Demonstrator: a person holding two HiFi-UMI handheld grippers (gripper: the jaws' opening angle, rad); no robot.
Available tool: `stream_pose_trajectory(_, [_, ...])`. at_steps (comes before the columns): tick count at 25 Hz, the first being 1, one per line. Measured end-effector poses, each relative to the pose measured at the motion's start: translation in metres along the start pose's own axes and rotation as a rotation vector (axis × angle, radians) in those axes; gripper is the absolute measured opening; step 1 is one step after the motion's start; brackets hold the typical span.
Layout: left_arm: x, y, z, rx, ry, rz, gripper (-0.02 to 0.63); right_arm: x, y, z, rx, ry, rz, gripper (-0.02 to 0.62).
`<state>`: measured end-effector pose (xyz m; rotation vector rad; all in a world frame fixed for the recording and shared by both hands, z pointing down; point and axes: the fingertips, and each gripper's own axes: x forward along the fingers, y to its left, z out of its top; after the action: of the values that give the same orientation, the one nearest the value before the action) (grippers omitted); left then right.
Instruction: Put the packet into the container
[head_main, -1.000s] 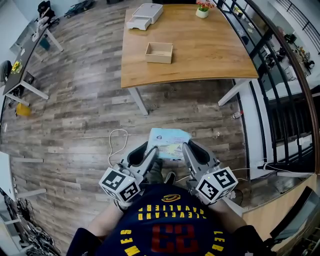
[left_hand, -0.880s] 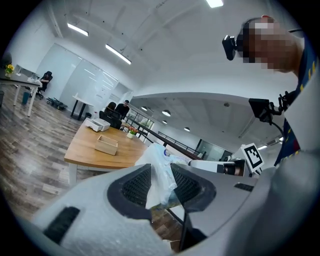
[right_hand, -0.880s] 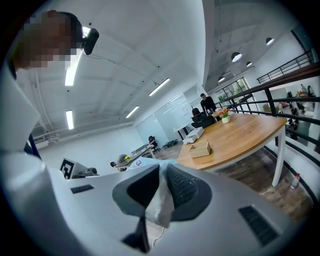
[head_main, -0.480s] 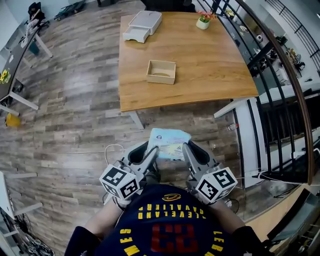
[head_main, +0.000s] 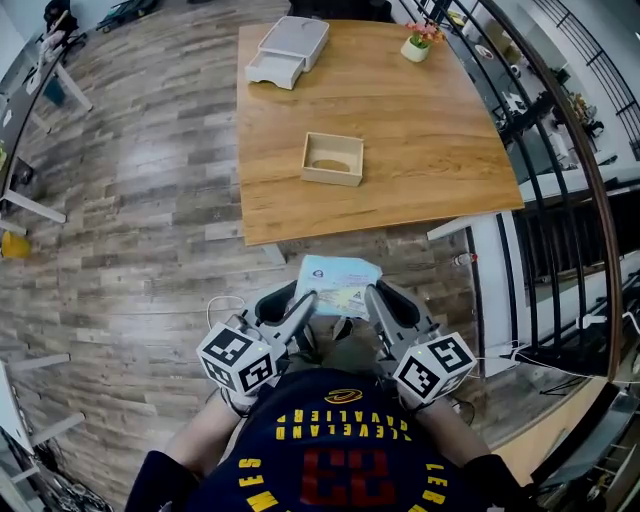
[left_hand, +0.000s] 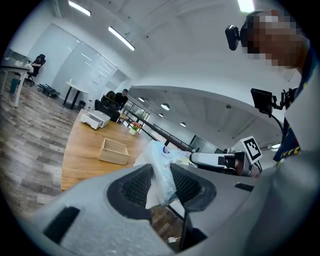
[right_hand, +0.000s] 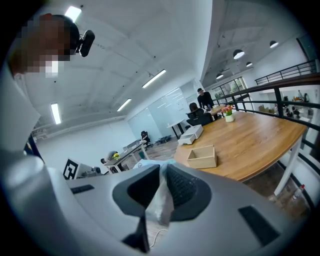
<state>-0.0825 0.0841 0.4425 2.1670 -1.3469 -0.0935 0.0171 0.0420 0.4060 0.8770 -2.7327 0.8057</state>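
Observation:
A pale blue plastic packet (head_main: 338, 284) hangs in the air in front of me, above the wood floor. My left gripper (head_main: 305, 307) is shut on its left edge and my right gripper (head_main: 372, 298) is shut on its right edge. In the left gripper view the packet (left_hand: 161, 172) is pinched between the dark ribbed pads. In the right gripper view the packet (right_hand: 161, 199) shows crumpled between the jaws. The container (head_main: 333, 158) is a small open wooden box, empty, on the wooden table (head_main: 420, 120) ahead of the grippers. The container (left_hand: 113, 151) also appears in the left gripper view and the container (right_hand: 203, 156) in the right gripper view.
A white drawer unit (head_main: 288, 48) and a small potted plant (head_main: 419, 43) stand at the table's far side. A black railing (head_main: 560, 160) runs along the right. A white cable (head_main: 222, 305) lies on the floor near my left side. Desks with people stand far off.
The table and the container have come closer in the head view as I moved forward. Both grippers keep the same hold on the packet.

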Motion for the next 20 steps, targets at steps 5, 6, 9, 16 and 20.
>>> stream_pose_trajectory(5, [0.018, 0.022, 0.011, -0.027, 0.038, -0.023, 0.135, 0.030, -0.018, 0.010, 0.035, 0.008, 0.010, 0.050])
stream_pose_trajectory(6, [0.021, 0.027, 0.015, -0.034, 0.040, -0.019, 0.137, 0.037, -0.020, 0.013, 0.039, 0.010, 0.018, 0.049])
stream_pose_trajectory(9, [0.033, 0.045, 0.027, -0.035, 0.036, 0.009, 0.137, 0.060, -0.030, 0.022, 0.047, 0.014, 0.048, 0.049])
stream_pose_trajectory(16, [0.078, 0.077, 0.060, -0.031, 0.022, 0.080, 0.135, 0.107, -0.068, 0.056, 0.053, 0.029, 0.100, 0.048])
stream_pose_trajectory(20, [0.105, 0.090, 0.078, -0.032, 0.022, 0.116, 0.135, 0.130, -0.091, 0.076, 0.057, 0.050, 0.126, 0.046])
